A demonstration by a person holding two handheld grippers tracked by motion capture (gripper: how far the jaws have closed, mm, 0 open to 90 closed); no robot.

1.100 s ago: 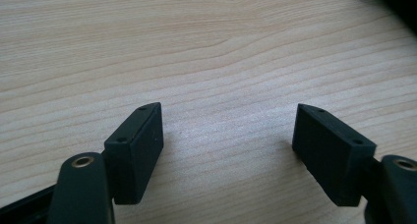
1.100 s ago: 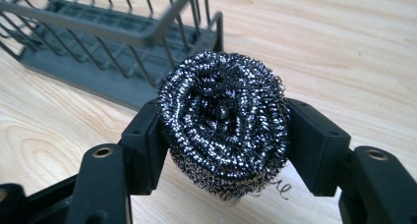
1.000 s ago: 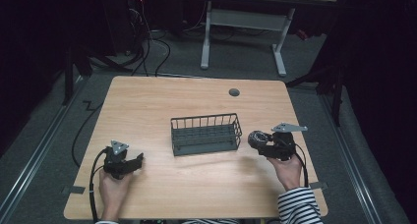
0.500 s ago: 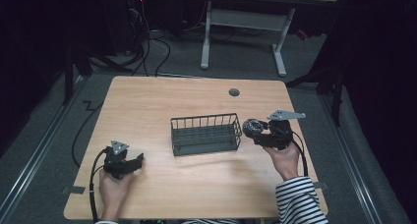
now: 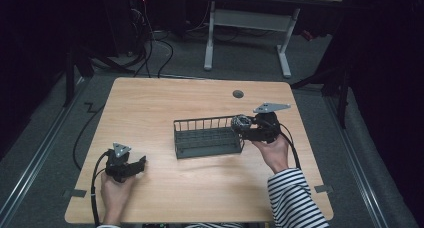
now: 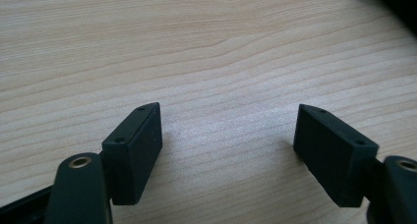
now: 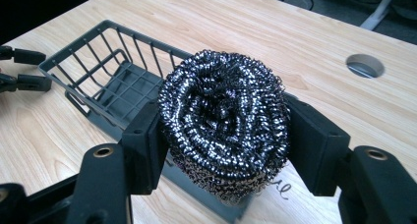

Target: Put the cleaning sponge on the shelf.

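**Carrying the scrubber to the basket**

I am holding a steel wool scrubber (image 7: 223, 123) in my right gripper (image 5: 245, 124). The two black jaws squeeze it from both sides, and the shiny ball bulges out between them. In the right gripper view the scrubber sits up in the air, at the near end of the wire basket (image 7: 110, 79). In the high view I see it just at the right end of the wire basket (image 5: 207, 138), about level with the top rim.

My left gripper (image 6: 228, 150) rests low near the front left corner of the table (image 5: 165, 95). Its jaws are spread wide apart and there is nothing between them, just bare wood.

I think the job is to put the scrubber into the basket. I am in the carrying step now. The scrubber is picked up and is at the basket, but it is not inside yet.

Next I need to bring the scrubber a bit more over the rim, so it hangs above the open bottom of the basket. Then I should go down a little and let the jaws open so it drops in. I must be careful not to bump the thin wire wall, because the basket looks light and could slide. The left gripper can wait where it is.
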